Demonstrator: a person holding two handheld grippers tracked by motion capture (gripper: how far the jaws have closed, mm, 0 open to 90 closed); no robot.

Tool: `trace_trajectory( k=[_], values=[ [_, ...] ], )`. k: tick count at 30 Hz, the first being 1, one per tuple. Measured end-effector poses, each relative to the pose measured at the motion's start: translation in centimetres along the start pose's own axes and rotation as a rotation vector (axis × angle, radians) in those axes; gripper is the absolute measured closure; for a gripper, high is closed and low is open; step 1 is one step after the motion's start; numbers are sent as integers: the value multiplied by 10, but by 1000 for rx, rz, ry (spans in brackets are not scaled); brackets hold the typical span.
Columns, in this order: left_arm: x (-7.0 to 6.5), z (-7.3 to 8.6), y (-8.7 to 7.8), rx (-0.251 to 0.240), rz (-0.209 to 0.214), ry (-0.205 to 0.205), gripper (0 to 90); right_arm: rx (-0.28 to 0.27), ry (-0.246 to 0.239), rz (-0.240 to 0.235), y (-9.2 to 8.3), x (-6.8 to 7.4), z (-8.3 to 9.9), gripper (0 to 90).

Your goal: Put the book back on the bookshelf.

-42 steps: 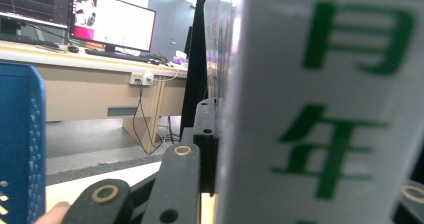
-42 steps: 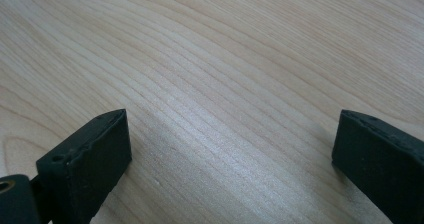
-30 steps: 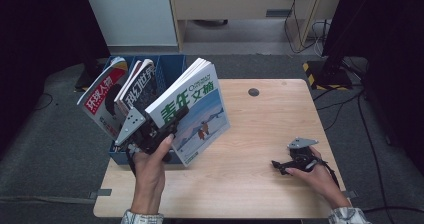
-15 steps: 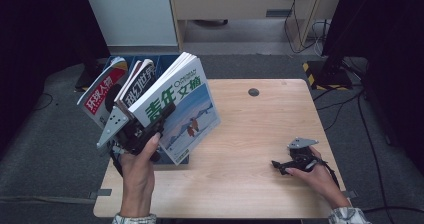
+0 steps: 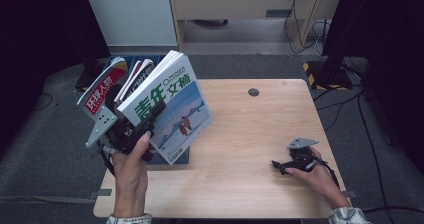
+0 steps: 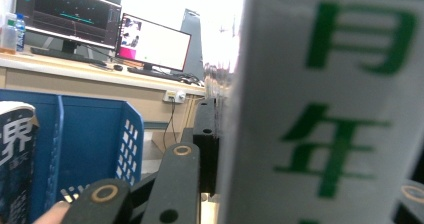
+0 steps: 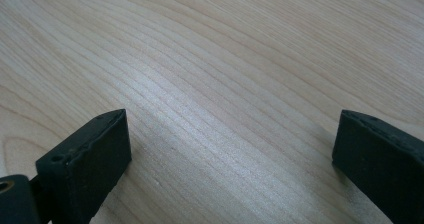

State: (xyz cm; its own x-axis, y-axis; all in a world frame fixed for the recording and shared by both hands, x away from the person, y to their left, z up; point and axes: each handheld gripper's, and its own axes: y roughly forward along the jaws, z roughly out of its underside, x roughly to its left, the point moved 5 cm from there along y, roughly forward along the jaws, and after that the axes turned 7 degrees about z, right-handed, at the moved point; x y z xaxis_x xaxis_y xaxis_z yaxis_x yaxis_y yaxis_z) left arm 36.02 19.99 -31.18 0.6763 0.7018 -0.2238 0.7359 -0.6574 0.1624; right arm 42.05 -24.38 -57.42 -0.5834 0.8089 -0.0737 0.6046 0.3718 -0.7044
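Two grippers at a wood table [image 5: 240, 134], seen from the high view: left gripper [image 5: 145, 121] clamps a thick magazine [image 5: 170, 106] w/ green lettering & a snowy cover, held tilted in the air above the table's left edge, spine low-left, long axis slanting up toward the top-right. Just behind & left of it sits a blue file bin [image 5: 125, 64] w/ two other magazines [image 5: 102, 89] leaning in its slots; the held one is over the bin's near end, so the left hand is the nearer by far. Right gripper [image 5: 282, 166] rests on the table near the right corner, well apart from the bin. Left gripper view: magazine [image 6: 325, 109] close up on the right, pinched between the jaws, blue bin wall [image 6: 95, 149] to the left & lower. Right gripper view: jaws wide, nothing between, bare wood [image 7: 225, 84] under them. Likely next: lower the magazine into a free slot.
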Motion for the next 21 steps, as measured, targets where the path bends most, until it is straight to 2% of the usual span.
trace_trajectory(
  k=[8, 13, 18, 21],
  values=[
    [11, -4, -9, -2, -37, -17, 733, 0, 0, 1, 0, 0, 0, 25],
    [15, -8, -15, -5, -59, -13, 733, 0, 0, 1, 0, 0, 0, 26],
    [16, -13, -20, -8, -65, 0, 733, 0, 0, 1, 0, 0, 0, 25],
    [18, -15, -22, -14, -64, -11, 733, 0, 0, 2, 0, 0, 0, 25]
  ],
)
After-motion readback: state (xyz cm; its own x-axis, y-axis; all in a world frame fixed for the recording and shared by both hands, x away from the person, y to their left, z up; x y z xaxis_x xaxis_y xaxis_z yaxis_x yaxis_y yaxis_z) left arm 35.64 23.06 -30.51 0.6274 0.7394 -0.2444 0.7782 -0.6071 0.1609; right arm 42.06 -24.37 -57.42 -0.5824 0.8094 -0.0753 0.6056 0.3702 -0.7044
